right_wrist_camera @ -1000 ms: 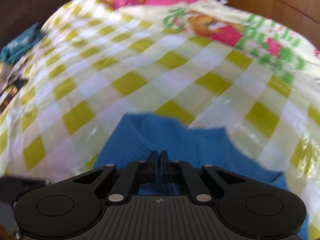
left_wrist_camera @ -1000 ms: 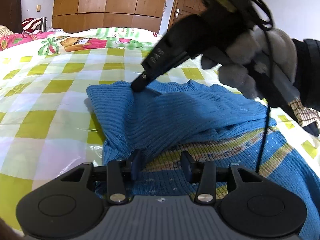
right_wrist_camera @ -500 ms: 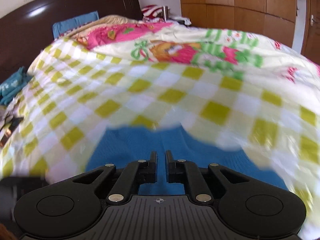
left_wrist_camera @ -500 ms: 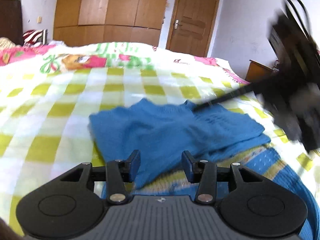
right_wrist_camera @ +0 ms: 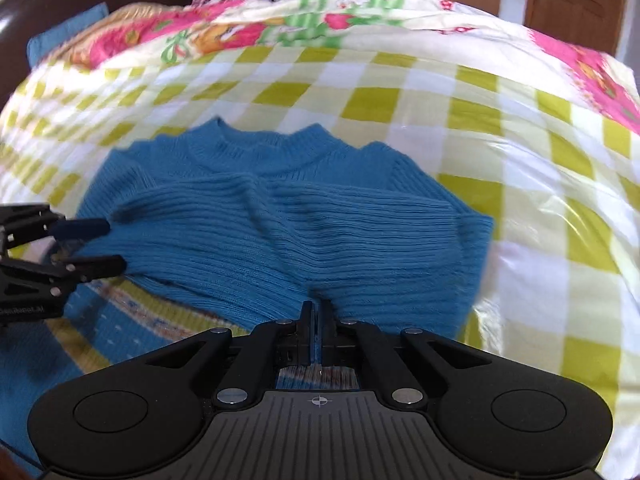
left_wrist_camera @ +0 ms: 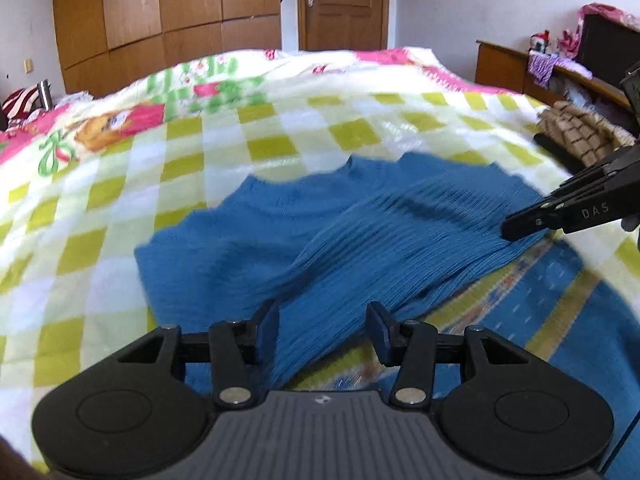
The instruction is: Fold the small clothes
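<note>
A blue ribbed knitted sweater [right_wrist_camera: 280,216] lies on the bed with the yellow and white checked cover [right_wrist_camera: 520,184], its sleeves folded across the front. The right gripper [right_wrist_camera: 317,316] has its fingers nearly together, pinching a sleeve end. The left gripper [left_wrist_camera: 323,330] has been opening; its fingers stand apart with a sleeve between them, not squeezed.

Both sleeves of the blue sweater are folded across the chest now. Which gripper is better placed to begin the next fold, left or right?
Probably right: the right gripper is nearly shut on the blue sweater sleeve cuff, while the left gripper stands open with no grip.
</note>
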`<action>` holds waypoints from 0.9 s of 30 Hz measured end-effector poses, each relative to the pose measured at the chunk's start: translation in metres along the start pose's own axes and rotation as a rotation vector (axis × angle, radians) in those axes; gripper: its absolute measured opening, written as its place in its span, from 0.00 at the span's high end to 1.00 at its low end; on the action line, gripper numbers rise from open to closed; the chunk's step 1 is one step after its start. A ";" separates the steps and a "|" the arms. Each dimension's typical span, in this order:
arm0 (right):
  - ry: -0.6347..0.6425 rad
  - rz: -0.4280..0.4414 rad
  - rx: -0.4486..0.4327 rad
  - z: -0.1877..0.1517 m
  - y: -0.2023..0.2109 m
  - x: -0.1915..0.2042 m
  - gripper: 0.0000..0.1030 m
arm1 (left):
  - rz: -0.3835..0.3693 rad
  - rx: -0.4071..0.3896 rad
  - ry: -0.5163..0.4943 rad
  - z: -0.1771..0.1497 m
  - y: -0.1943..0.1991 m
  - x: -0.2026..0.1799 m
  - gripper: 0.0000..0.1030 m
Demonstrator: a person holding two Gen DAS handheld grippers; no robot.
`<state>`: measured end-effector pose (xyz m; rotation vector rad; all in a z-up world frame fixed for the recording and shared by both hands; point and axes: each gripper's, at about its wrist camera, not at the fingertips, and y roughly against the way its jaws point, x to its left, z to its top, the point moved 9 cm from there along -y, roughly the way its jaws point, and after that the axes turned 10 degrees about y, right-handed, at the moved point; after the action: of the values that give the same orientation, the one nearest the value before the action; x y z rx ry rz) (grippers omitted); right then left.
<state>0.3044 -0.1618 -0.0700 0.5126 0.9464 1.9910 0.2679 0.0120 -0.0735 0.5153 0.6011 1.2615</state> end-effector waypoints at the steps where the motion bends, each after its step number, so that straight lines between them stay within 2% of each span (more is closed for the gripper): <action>1: 0.004 0.008 -0.028 0.005 0.006 0.001 0.89 | 0.006 -0.010 -0.015 0.005 0.001 -0.001 0.40; 4: 0.044 0.001 -0.088 0.021 0.011 0.002 0.89 | 0.040 -0.032 -0.035 0.022 -0.001 0.010 0.40; 8: 0.107 -0.012 -0.115 0.049 -0.008 0.001 0.89 | 0.095 -0.049 -0.062 0.044 -0.015 0.037 0.40; 11: 0.153 0.038 -0.112 0.067 -0.024 0.009 0.89 | 0.099 -0.013 -0.105 0.048 -0.029 0.055 0.40; 15: 0.276 0.105 -0.109 0.083 -0.034 0.036 0.89 | 0.074 0.040 -0.231 0.044 -0.034 0.060 0.41; 18: 0.329 0.226 -0.073 0.092 -0.043 0.064 0.87 | 0.057 0.053 -0.277 0.041 -0.031 0.057 0.41; 20: 0.384 0.286 -0.056 0.097 -0.050 0.085 0.84 | 0.065 0.039 -0.248 0.040 -0.026 0.060 0.41; 23: 0.430 0.304 -0.020 0.102 -0.065 0.105 0.83 | 0.052 -0.016 -0.165 0.034 -0.005 0.064 0.41; 27: 0.473 0.325 0.049 0.100 -0.077 0.117 0.83 | -0.031 -0.036 -0.131 0.010 0.019 0.044 0.40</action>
<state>0.3446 0.0061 -0.0663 0.2312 1.2626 2.4502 0.2693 0.0589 -0.0595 0.5528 0.4740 1.1974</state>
